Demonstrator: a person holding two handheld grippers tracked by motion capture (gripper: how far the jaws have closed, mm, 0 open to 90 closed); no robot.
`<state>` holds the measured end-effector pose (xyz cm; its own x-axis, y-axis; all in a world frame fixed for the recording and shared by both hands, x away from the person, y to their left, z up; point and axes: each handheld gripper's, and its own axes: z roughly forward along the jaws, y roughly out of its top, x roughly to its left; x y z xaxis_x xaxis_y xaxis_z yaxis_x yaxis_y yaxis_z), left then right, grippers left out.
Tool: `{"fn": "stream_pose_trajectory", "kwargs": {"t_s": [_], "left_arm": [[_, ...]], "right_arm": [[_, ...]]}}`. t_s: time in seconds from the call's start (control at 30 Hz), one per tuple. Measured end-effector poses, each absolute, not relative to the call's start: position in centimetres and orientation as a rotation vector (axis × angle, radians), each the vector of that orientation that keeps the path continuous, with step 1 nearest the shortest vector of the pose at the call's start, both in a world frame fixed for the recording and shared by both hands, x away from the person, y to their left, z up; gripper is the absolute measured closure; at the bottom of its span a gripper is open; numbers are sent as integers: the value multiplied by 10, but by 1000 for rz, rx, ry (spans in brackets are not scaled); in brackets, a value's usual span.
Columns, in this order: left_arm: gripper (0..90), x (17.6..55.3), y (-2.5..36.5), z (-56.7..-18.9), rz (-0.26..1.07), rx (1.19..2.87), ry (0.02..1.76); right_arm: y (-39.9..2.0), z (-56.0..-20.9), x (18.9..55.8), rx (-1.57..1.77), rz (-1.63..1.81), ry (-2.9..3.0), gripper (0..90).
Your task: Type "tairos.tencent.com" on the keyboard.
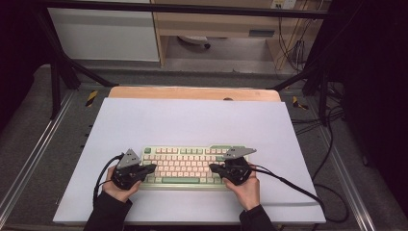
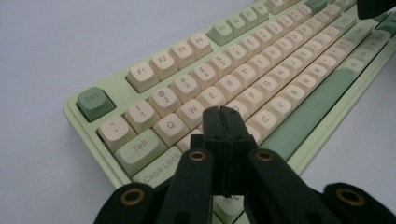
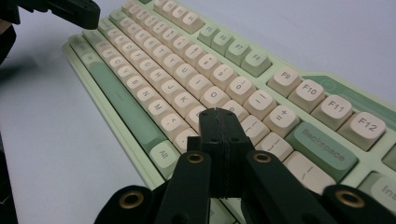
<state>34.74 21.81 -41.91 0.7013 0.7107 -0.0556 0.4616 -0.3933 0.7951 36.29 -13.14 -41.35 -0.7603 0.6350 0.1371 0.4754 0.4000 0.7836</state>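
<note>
A pale green keyboard (image 1: 187, 166) with cream and green keys lies on the white mat, near its front edge. My left gripper (image 1: 153, 167) hovers over the keyboard's left end, jaws shut with nothing between them. In the left gripper view the closed tips (image 2: 221, 112) sit just above the keyboard (image 2: 280, 79), by the A and S keys. My right gripper (image 1: 212, 167) is over the right part of the keys, also shut and empty. In the right gripper view its tips (image 3: 219, 113) hang above the keyboard (image 3: 154, 74), near the P key and the brackets.
The white mat (image 1: 192, 120) covers a wooden tabletop (image 1: 192, 93). Black cables (image 1: 298, 187) trail from both grippers across the mat and off its right side. A dark metal frame (image 1: 57, 82) stands around the table.
</note>
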Motion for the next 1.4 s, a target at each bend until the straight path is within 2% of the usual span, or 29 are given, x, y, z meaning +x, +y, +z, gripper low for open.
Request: {"fn": "stream_pose_trajectory", "kwargs": {"t_s": [1.4], "left_arm": [[900,370,159,-413,361,2098,848]], "right_arm": [[-132,-414,363,1002,1285,2483,900]]}}
